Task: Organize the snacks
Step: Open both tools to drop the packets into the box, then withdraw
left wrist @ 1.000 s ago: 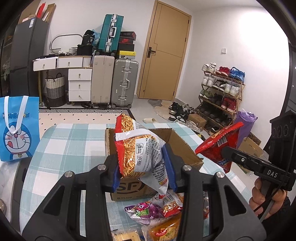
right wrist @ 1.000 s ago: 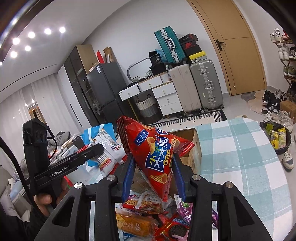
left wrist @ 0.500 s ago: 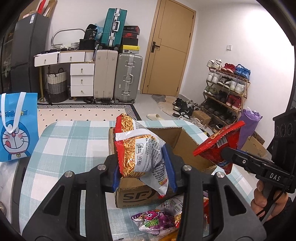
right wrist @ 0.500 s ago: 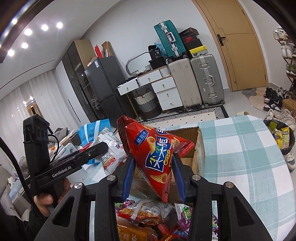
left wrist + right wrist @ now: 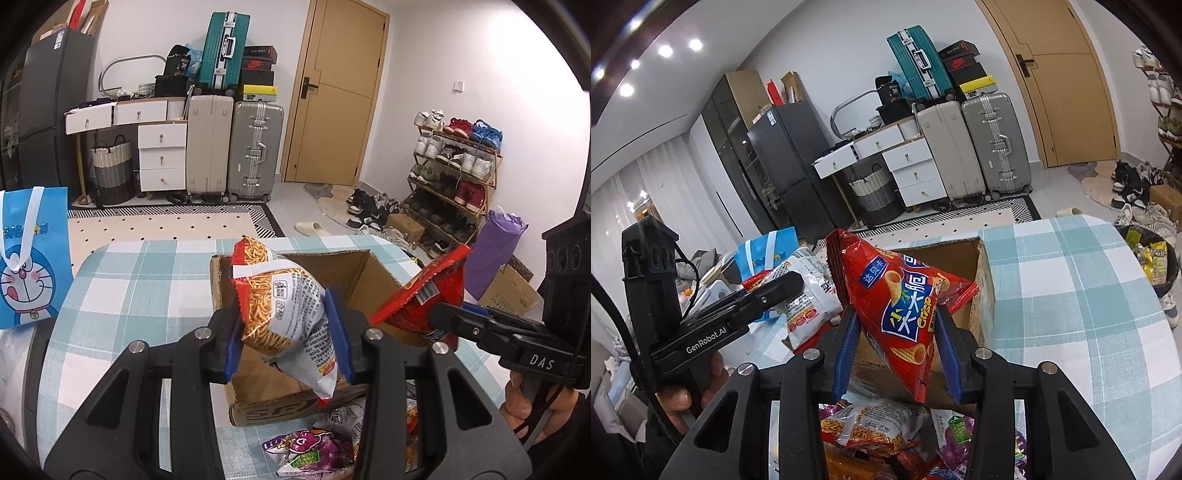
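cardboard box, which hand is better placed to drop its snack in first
Probably left: its noodle snack bag hangs over the open cardboard box, while the right's red cone-crisp bag sits nearer the box's front edge.

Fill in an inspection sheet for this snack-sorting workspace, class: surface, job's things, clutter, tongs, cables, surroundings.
Surface: checked tablecloth.
Job's things: open cardboard box; loose snack packets in front of it.
Clutter: blue cartoon bag at the table's left.
Tongs: left tongs shut on noodle-snack bag; right tongs shut on red crisp bag.
Cables: black cable on the left handle.
Surroundings: suitcases, shoe rack, door.
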Action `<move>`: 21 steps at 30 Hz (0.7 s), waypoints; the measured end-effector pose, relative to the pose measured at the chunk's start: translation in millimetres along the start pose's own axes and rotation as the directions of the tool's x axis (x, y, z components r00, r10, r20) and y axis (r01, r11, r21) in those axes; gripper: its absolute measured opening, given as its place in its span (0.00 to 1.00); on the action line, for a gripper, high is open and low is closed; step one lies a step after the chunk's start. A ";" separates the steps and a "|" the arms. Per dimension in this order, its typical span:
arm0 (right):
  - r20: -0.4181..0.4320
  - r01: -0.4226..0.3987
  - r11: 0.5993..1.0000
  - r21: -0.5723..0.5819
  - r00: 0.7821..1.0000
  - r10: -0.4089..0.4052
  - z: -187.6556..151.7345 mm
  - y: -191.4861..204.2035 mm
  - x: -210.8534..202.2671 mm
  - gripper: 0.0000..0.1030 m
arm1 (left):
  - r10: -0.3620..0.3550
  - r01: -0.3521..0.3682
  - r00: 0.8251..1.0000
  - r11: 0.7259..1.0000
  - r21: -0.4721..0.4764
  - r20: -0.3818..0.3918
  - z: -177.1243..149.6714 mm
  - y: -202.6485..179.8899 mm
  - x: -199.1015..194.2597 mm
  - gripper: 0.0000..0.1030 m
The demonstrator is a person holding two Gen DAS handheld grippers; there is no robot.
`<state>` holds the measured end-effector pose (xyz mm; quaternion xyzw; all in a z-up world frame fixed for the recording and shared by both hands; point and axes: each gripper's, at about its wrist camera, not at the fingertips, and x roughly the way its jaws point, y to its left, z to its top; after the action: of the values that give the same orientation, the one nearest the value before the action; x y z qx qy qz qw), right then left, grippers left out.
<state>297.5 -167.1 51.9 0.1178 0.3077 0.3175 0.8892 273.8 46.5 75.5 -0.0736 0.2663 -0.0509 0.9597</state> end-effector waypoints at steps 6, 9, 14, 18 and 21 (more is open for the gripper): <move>0.015 0.005 1.000 0.007 1.000 -0.005 -1.6 -5.9 -6.6 0.48 | 0.006 -0.006 1.000 1.000 0.007 -0.031 -0.5 -1.4 8.5 0.40; 0.019 0.010 1.000 0.003 1.000 -0.010 -3.2 -7.8 -11.5 0.59 | 0.011 -0.011 1.000 1.000 0.012 -0.029 -2.0 -1.7 5.1 0.65; 0.030 0.014 1.000 0.014 0.999 -0.014 -6.4 -10.1 -19.3 0.81 | 0.029 -0.029 1.000 0.999 0.024 0.003 -4.0 -4.4 -11.3 0.83; 0.029 0.009 1.000 0.020 1.000 -0.009 -12.2 -9.2 -27.6 0.96 | 0.071 -0.073 0.997 0.996 0.051 0.044 -9.2 -9.8 -30.4 0.99; 0.035 0.011 1.000 0.015 0.999 -0.011 -19.5 -6.4 -35.3 0.99 | 0.083 -0.088 0.995 0.993 0.081 0.057 -14.5 -14.5 -44.5 0.99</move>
<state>267.0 -194.2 50.7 0.1284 0.2951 0.3082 0.8952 227.5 36.7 88.1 -0.0233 0.2410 -0.0187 0.9701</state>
